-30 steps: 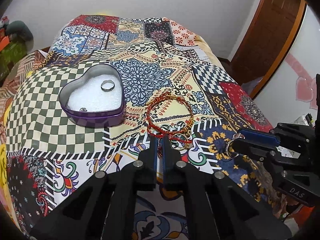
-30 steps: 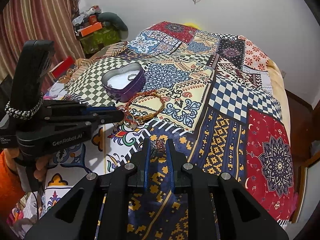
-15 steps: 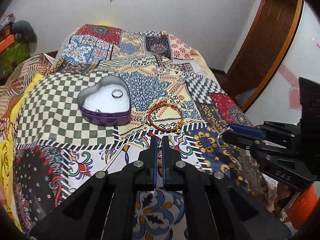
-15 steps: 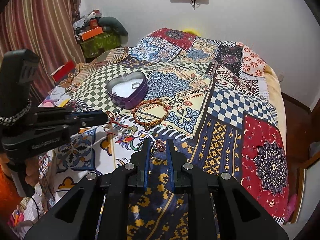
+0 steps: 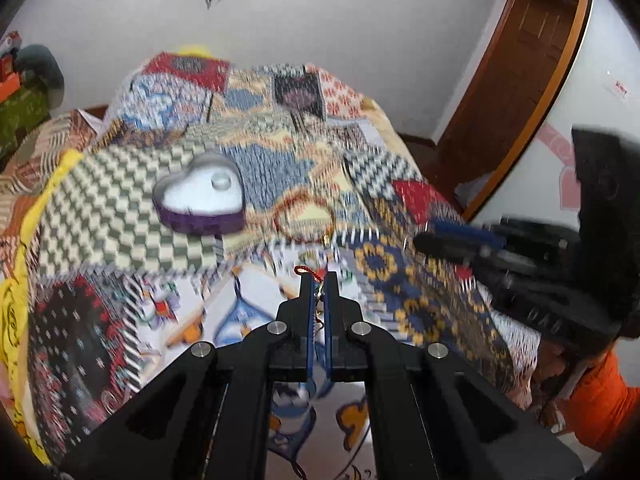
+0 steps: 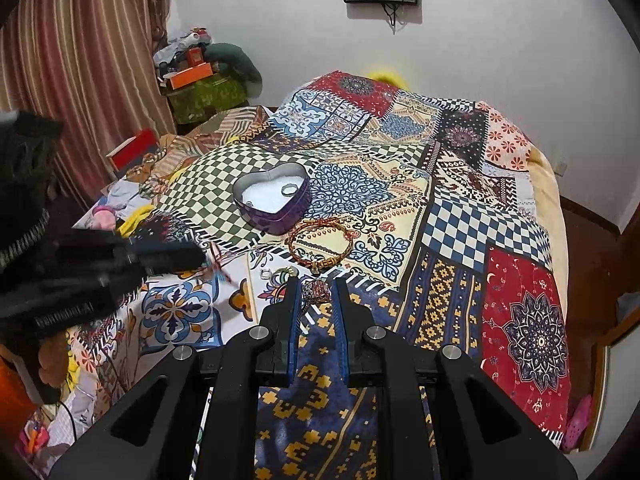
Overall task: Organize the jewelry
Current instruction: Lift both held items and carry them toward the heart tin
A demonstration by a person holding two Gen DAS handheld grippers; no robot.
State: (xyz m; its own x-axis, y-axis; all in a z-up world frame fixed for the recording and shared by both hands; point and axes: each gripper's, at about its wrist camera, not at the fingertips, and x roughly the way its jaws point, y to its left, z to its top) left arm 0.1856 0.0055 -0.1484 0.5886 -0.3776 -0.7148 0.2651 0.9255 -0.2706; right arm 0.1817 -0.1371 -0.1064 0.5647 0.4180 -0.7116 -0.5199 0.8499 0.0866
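Your left gripper (image 5: 319, 280) pinches a red cord (image 5: 308, 270), mostly hidden between blurred fingers. Your right gripper (image 6: 316, 285) clasps a ring (image 6: 316, 291). A bracelet (image 6: 319, 245) lies just beside the tin (image 6: 276, 200).

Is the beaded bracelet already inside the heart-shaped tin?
No, the beaded bracelet lies on the quilt just beside the heart-shaped tin.

Purple heart tin (image 6: 280, 216), red-gold bracelet (image 6: 320, 246), multicoloured patchwork quilt (image 6: 480, 216).
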